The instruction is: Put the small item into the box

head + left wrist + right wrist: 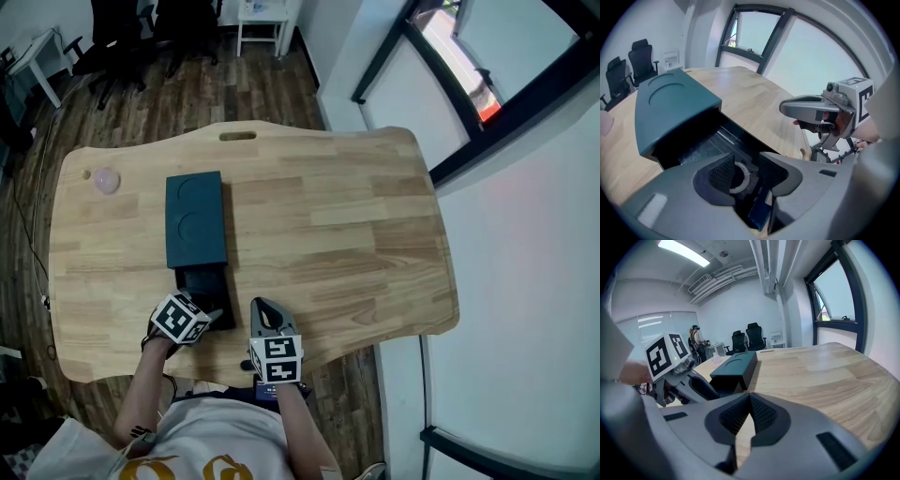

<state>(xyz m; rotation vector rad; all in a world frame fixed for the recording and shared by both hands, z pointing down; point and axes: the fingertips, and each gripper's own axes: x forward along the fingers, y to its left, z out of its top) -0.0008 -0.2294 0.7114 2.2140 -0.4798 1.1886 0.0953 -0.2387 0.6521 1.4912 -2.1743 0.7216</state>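
L gripper (745, 165) over the pulled-out drawer (200, 279) of dark teal box (196, 220), jaws wide apart, gripping nothing. Small item (744, 178), a whitish ring, lies in drawer btwn the pads; contact w/ pads unclear. R gripper (749, 408) jaws together, empty, above table (356, 225) just right of drawer.

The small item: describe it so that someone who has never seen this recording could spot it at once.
On the wooden table stands a dark teal box, its black drawer pulled out toward the person. In that drawer, between the open jaws of the left gripper, lies a small pale ring. It is the only light, round thing in the dark drawer.
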